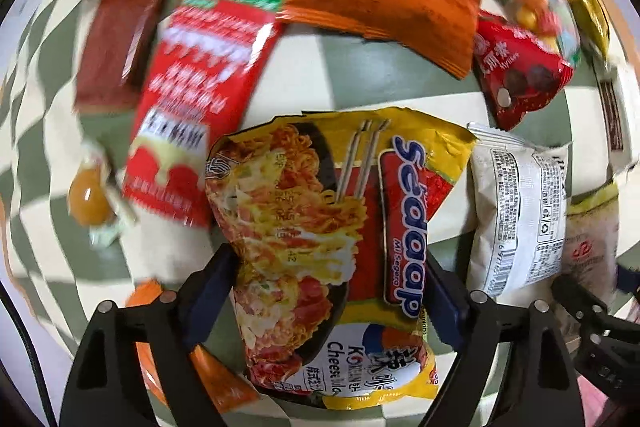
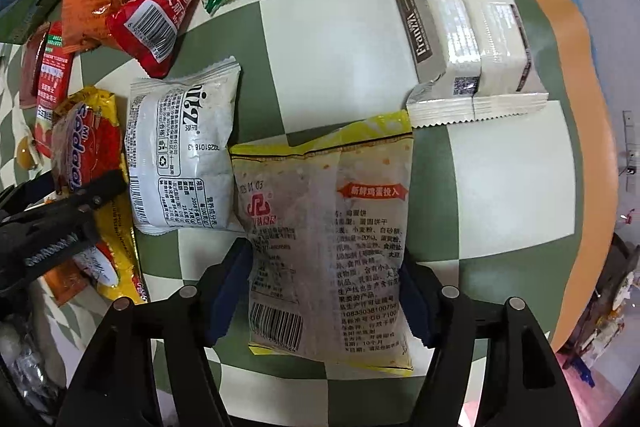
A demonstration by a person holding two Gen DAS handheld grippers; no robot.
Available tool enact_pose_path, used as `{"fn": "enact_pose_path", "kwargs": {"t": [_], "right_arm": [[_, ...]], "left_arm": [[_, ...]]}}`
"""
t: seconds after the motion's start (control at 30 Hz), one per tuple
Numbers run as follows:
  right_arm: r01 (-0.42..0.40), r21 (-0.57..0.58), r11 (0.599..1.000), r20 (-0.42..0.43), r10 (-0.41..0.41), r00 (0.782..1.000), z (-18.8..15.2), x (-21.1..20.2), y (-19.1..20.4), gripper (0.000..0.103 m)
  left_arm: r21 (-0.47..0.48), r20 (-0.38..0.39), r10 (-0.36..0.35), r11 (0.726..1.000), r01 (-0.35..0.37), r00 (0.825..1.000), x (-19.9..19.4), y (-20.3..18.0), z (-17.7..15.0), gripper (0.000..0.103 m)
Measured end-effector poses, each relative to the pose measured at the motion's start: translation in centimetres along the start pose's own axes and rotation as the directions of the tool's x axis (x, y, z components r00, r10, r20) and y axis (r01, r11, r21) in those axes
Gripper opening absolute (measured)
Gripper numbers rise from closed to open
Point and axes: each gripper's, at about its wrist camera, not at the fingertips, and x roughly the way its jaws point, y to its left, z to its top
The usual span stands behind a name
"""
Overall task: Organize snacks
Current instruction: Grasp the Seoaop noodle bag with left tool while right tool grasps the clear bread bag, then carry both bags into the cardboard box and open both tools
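Checkered tablecloth (image 2: 340, 39) — both fingers grip packets (snacks).

Both tools clamped, side by side over the tabletop

The left tool (image 1: 332, 291), black-framed with dark blue pads, has its two fingers (image 1: 208, 291) pressed against the sides of the yellow Sedaap noodle packet (image 1: 320, 235), pinching it at the waist. The right tool (image 2: 326, 291), of the same build, squeezes the pale biscuit bag with yellow edges (image 2: 324, 227) between its pads. Each tool shows at the edge of the other's view: the right at the left camera's lower right, the left at the right camera's left side.
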Motion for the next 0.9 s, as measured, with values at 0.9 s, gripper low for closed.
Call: {"fn": "enact_pose_path", "kwargs": {"t": [0.9], "right_arm": [[0.076,-0.002,0.997,0.056,-0.076,0.996,1.0,5.3,2.9,0.054]], "left_arm": [[-0.032,0.011,-0.125,0.992,0.125,0.992,1.5,2.6,-9.5,0.086]]}}
